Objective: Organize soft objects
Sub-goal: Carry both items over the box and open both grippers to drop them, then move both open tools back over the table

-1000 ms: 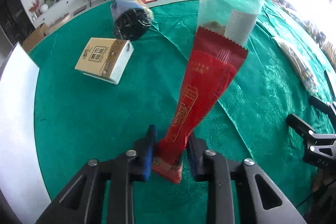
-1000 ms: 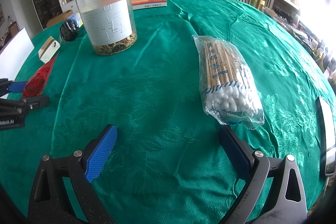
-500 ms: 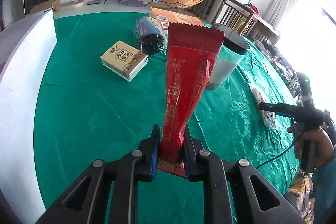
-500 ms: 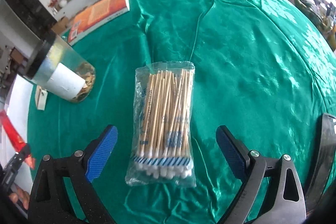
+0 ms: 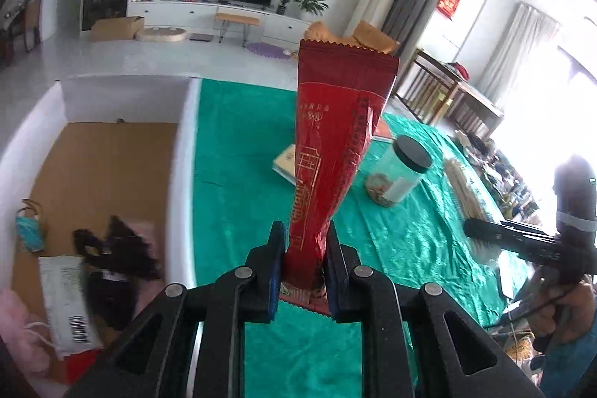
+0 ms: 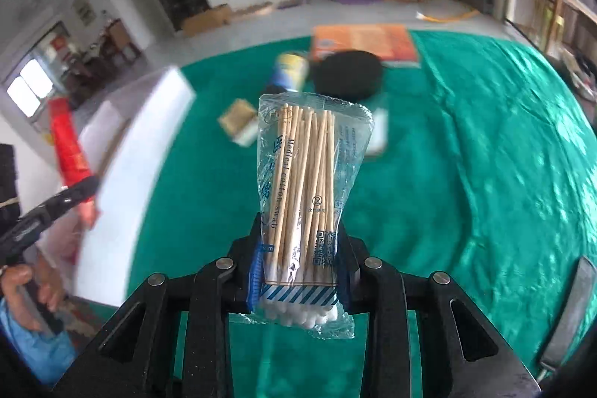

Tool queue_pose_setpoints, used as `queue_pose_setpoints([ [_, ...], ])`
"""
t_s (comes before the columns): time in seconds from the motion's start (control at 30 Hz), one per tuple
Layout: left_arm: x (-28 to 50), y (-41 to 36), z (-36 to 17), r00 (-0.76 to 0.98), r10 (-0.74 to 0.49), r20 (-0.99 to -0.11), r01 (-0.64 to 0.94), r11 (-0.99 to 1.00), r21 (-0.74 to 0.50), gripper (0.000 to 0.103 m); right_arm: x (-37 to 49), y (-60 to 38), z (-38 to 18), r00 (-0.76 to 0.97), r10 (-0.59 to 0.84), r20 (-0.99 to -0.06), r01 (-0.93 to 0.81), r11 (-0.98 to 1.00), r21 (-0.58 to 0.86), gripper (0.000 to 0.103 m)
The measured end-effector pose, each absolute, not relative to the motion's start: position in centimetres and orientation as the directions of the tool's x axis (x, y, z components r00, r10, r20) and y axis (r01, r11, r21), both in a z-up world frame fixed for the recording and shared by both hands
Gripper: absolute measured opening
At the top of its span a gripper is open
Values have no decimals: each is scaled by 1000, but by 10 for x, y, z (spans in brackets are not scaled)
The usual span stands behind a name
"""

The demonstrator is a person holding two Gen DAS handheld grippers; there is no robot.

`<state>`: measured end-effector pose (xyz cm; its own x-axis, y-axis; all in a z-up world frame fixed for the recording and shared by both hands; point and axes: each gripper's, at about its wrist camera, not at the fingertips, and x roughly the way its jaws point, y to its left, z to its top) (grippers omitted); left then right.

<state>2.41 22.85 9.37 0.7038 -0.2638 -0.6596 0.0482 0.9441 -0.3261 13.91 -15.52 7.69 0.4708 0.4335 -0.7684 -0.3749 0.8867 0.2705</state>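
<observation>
Two grips: left hand-held gripper (image 5: 304,265) clamps red packet (image 5: 335,152); right hand-held gripper (image 6: 298,260), jaws just closed, clamps cotton swab pack (image 6: 308,196).

A jar (image 5: 401,174) stands on the table (image 5: 238,181), right of the box (image 5: 112,174).

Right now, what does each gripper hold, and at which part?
Left gripper: red packet, near its bottom seal. Right gripper: cotton swab bag, near its cotton-tip end.
</observation>
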Motion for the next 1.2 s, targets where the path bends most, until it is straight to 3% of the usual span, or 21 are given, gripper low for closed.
queue_pose_setpoints([
  [0.13,-8,297,101,718,-84,-691,-122,962,-243,19,99,-41,119,360,642,-677,-585,721,371,33],
  [0.2,-21,327,95,691,74,-719,-261,953,-153,30,81,14,124,264,718,-644,-653,624,429,37],
  [0.27,-32,354,86,645,211,-734,-399,913,-88,103,71,61,120,162,776,-609,-685,533,497,66],
  [0.3,-39,365,82,631,263,-730,-463,883,-82,101,66,79,116,122,787,-605,-694,503,515,88],
  [0.43,-51,380,63,637,258,-727,-518,841,-156,102,59,92,103,85,803,-589,-683,478,553,86],
  [0.53,-44,360,57,674,185,-715,-464,859,-215,102,72,44,85,241,738,-630,-664,599,448,86],
  [0.67,-16,305,70,737,40,-675,-307,909,-282,102,100,-31,27,528,434,-730,-514,848,133,86],
  [0.8,14,235,85,748,-114,-654,-109,951,-290,102,125,-108,-33,596,176,-784,-265,964,15,86],
  [1.03,46,125,56,620,-306,-723,112,946,-304,102,129,-165,-65,600,48,-799,-43,999,28,86],
  [1.2,63,94,27,552,-285,-784,106,956,-274,102,134,-171,-67,615,26,-788,-42,999,0,87],
])
